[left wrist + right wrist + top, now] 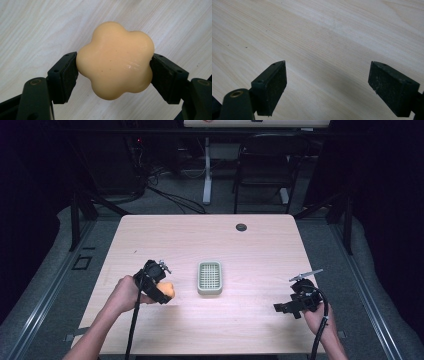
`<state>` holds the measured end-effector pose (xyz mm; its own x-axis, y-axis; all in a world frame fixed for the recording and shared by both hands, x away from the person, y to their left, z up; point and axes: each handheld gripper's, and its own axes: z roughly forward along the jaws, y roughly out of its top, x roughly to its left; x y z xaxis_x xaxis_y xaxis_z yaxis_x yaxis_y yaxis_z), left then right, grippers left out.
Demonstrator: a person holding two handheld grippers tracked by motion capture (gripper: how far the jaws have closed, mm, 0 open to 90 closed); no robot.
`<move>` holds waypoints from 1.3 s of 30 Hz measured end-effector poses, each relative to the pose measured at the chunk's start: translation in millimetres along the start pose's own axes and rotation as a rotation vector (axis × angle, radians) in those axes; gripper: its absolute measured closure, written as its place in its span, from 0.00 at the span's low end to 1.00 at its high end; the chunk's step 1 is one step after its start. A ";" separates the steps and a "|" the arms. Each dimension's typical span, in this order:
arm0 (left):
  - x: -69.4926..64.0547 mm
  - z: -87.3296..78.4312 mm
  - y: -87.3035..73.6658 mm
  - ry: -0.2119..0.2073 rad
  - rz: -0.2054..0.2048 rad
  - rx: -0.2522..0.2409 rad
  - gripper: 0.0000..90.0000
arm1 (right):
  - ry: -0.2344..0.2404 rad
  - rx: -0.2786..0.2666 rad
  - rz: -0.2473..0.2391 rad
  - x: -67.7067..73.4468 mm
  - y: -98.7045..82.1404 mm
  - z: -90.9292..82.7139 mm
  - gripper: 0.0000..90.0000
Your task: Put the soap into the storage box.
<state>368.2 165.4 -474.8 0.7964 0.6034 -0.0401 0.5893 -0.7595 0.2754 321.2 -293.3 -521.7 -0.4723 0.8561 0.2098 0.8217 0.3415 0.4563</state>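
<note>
A pale orange, flower-shaped soap (115,60) sits between the black pads of my left gripper (113,75), which is shut on it and holds it just above the wooden table (250,250). From above, the soap (168,290) shows at the front of my left gripper (162,292), left of a small pale green soap dish (209,277) with a ridged grid inside. My right gripper (281,308) rests at the table's front right. Its jaws (327,87) stand wide open over bare wood, nothing between them.
A small dark round grommet (241,227) sits near the table's far edge. Beyond the table stand a black chair (265,165) and a white desk leg (207,170), with cables on the floor. Dark metal frame legs flank the table on both sides.
</note>
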 end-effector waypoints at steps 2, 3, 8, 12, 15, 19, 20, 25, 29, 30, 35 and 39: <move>0.4 -1.1 2.9 0.003 -0.001 -0.004 0.30 | -0.002 -0.003 0.003 0.4 -0.1 0.1 0.17; 0.8 -1.8 4.4 0.004 0.002 -0.003 0.30 | -0.002 -0.002 0.002 0.5 -0.1 0.0 0.17; 1.8 -4.0 11.5 0.005 0.012 -0.002 0.30 | 0.002 0.002 0.000 0.3 0.2 0.3 0.17; 2.9 -3.7 14.9 0.005 0.017 0.004 0.30 | -0.001 -0.003 0.001 0.5 0.1 0.3 0.17; 3.2 -3.2 18.3 0.007 0.017 0.001 0.30 | -0.002 -0.003 -0.001 0.5 0.1 -0.2 0.17; 5.3 -4.2 25.9 0.006 0.031 0.002 0.30 | -0.001 -0.002 -0.001 0.5 0.4 -0.1 0.17; 6.0 -4.9 27.9 0.005 0.034 0.002 0.30 | -0.001 0.002 -0.003 0.9 0.5 -0.2 0.17; 8.4 -5.3 35.2 0.006 0.040 0.003 0.30 | 0.000 -0.003 -0.002 0.6 0.4 -0.2 0.17; 8.9 -5.4 41.6 0.005 0.045 0.004 0.30 | 0.000 -0.001 -0.005 1.2 0.4 -0.8 0.17; 8.4 -5.4 43.4 0.006 0.048 0.002 0.30 | 0.000 0.000 -0.006 1.3 0.5 -0.9 0.17; 8.4 -5.5 48.2 0.005 0.054 0.003 0.30 | 0.002 -0.001 -0.004 0.9 0.4 -0.5 0.17; 9.5 -5.3 52.2 0.007 0.058 0.002 0.30 | 0.002 0.000 -0.005 0.9 0.6 -0.4 0.17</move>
<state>405.8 132.8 -455.7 0.8283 0.5600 -0.0179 0.5426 -0.7938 0.2749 321.1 -292.5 -520.9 -0.4771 0.8535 0.2094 0.8193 0.3458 0.4573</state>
